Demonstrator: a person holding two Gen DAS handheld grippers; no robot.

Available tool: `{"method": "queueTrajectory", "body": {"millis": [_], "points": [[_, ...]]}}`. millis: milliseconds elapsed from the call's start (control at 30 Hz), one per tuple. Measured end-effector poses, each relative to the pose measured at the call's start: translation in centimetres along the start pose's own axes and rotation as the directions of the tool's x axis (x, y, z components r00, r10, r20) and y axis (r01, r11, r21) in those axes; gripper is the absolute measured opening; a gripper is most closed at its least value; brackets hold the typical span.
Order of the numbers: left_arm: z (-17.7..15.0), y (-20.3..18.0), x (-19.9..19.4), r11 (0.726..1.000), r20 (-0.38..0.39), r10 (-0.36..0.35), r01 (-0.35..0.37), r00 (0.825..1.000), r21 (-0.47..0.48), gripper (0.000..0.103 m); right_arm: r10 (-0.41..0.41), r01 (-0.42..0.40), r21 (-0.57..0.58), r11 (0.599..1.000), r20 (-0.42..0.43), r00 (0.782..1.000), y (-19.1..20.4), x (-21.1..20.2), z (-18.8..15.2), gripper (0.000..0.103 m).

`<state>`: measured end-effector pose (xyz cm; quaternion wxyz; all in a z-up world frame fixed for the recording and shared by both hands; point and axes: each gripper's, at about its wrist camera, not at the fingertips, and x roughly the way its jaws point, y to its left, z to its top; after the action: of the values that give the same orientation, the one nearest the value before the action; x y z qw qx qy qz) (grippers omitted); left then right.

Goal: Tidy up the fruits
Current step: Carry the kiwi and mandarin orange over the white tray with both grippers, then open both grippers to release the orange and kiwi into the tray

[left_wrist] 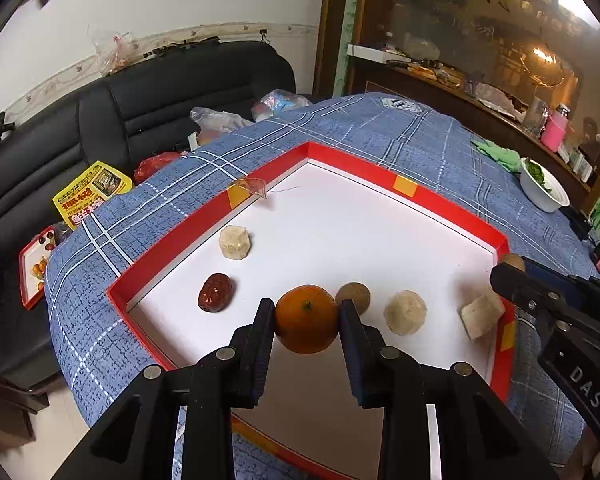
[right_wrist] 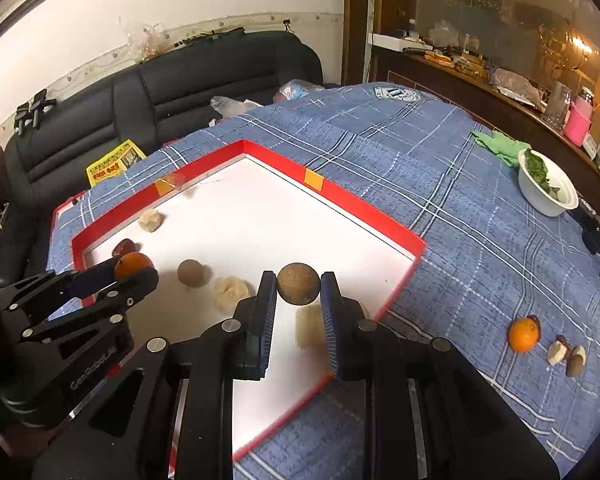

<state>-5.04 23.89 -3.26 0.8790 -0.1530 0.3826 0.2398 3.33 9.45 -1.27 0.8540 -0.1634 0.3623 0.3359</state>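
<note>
Beyond both grippers: black sofa [left_wrist: 148, 100] w/ yellow flyer [left_wrist: 90, 194] and bags; wooden cabinet [right_wrist: 480, 76] far right
On blue plaid cloth [right_wrist: 440, 184], ahead-right of right gripper [right_wrist: 299, 292]: white bowl [right_wrist: 548, 188] w/ greens, green rag [right_wrist: 500, 146]
Lower right of right gripper, on cloth outside tray: orange [right_wrist: 523, 335], pale pieces and a brown one just beside it
Left gripper [left_wrist: 307, 316]: over near part of tray, clamped on tangerine [left_wrist: 307, 319], held clear of floor
Right gripper: over tray's near-right corner, pinching brown ball [right_wrist: 298, 283]
Red tray [left_wrist: 460, 208], white floor, contents: red date [left_wrist: 216, 293] front-left of left gripper, pale lump [left_wrist: 235, 242] beyond it, brown round fruit [left_wrist: 354, 297] and pale round lump [left_wrist: 405, 312] just right, pale cube [left_wrist: 482, 315] at right wall
</note>
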Motion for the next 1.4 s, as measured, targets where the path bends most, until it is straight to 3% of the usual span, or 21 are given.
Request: {"method": "queueTrajectory", "body": {"millis": [933, 1000, 1067, 1133, 1167, 1233, 1267, 1400], "points": [[0.2, -0.2, 2.2, 0.998, -0.04, 0.059, -0.058, 0.997, 0.026, 0.032, 0.015, -0.012, 0.049, 0.999, -0.078, 0.997, -0.6, 7.2, 2.5, 0.022], [0.3, -0.3, 2.4, 0.998, -0.055, 0.067, -0.065, 0.996, 0.025, 0.037, 0.016, -0.012, 0.048, 0.999, -0.088, 0.996, -0.6, 7.4, 2.6, 0.022], [0.3, -0.4, 3.1, 0.996, -0.101, 0.086, -0.082, 0.991, 0.035, 0.057, 0.013, -0.008, 0.047, 0.999, -0.104, 0.994, -0.6, 7.7, 2.6, 0.022], [0.1, -0.3, 3.3, 0.996, -0.122, 0.089, -0.086, 0.989, 0.032, 0.06, 0.008, -0.003, 0.041, 0.999, -0.129, 0.992, -0.4, 8.0, 2.6, 0.024], [0.0, -0.2, 3.2, 0.995, -0.119, 0.102, -0.099, 0.988, 0.03, 0.061, 0.004, 0.001, 0.036, 0.999, -0.134, 0.991, -0.4, 8.0, 2.6, 0.026], [-0.1, -0.2, 3.1, 0.993, -0.13, 0.115, -0.113, 0.985, 0.025, 0.063, 0.003, 0.002, 0.036, 0.999, -0.137, 0.991, -0.4, 7.9, 2.5, 0.043], [-0.1, -0.1, 3.0, 0.994, -0.136, 0.114, -0.112, 0.984, 0.021, 0.064, -0.003, 0.009, 0.04, 0.999, -0.143, 0.99, -0.5, 7.8, 2.4, 0.059], [0.0, 0.2, 1.9, 0.994, -0.131, 0.109, -0.112, 0.985, -0.014, 0.064, -0.003, 0.009, 0.041, 0.999, -0.125, 0.992, -0.8, 6.5, 2.3, 0.063]]}}
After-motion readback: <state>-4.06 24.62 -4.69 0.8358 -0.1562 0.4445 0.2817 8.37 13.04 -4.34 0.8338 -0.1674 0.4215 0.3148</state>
